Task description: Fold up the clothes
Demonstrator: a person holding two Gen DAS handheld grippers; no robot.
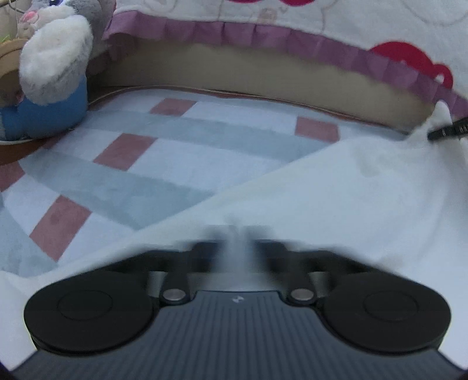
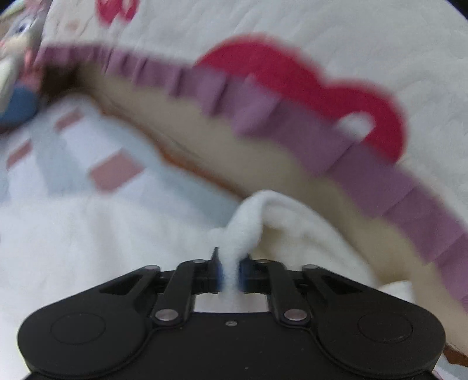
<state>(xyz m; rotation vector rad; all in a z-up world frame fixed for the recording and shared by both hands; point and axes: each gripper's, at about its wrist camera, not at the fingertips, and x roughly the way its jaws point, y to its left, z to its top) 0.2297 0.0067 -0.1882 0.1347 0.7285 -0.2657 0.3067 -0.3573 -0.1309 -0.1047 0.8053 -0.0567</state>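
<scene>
A checked rug (image 1: 122,163) in pale blue, white and dusty pink covers the floor beside a bed, whose cream bedspread (image 1: 336,20) hangs down with a purple frill, and a white fleecy garment (image 1: 336,198) lies spread over the rug's near side. The right tongs (image 2: 229,270) are clamped on a bunched-up ridge of that garment. The left tongs (image 1: 234,248) are blurred, closed with white cloth pinched between them, and a plush rabbit (image 1: 55,61) sits far left.

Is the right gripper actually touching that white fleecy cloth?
Touching. The right wrist view shows the right gripper shut on a bunched ridge of the white fleece garment, which rises out from between its fingers.
</scene>
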